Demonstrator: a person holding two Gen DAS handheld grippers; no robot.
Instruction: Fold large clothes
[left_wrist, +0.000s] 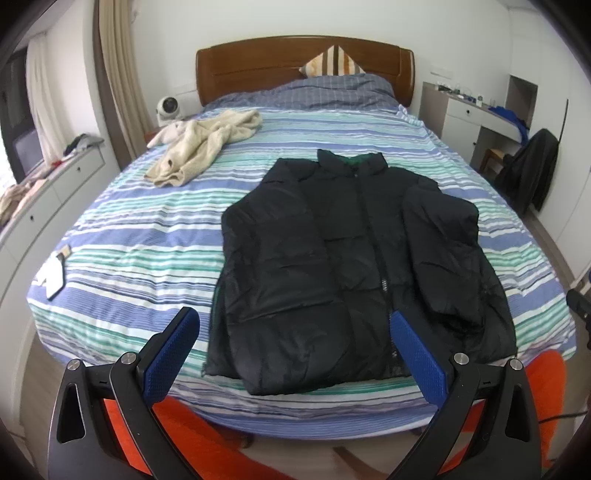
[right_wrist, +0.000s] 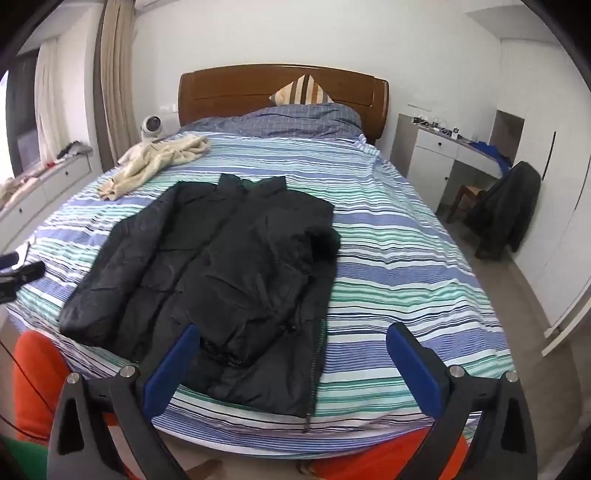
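A black puffer jacket (left_wrist: 347, 266) lies flat on the striped bed (left_wrist: 140, 236), front up, collar toward the wooden headboard (left_wrist: 258, 70) and hem close to the foot edge. Both sleeves are folded in over the body, so its outline is compact. The bottom hem stops just short of where the sheet drops over the mattress edge.

The left claw (left_wrist: 293, 326) hangs above the foot of the bed with its blue pads spread wide and nothing between them. In its own view the hem lies between and beyond its fingers. The right claw (right_wrist: 293, 341) is just as wide and empty, hovering over the jacket's lower right corner and the bare sheet beside it.

There is plenty of open sheet on either side of the jacket and more above the collar. A cream fleece garment (left_wrist: 201, 142) lies crumpled near the far left corner, well apart from the jacket. A small white item (left_wrist: 55, 275) sits near the bed's left edge. To the right, open floor runs between the bed and a white desk (right_wrist: 439, 147), with a dark garment draped over a chair (right_wrist: 508, 210) there.
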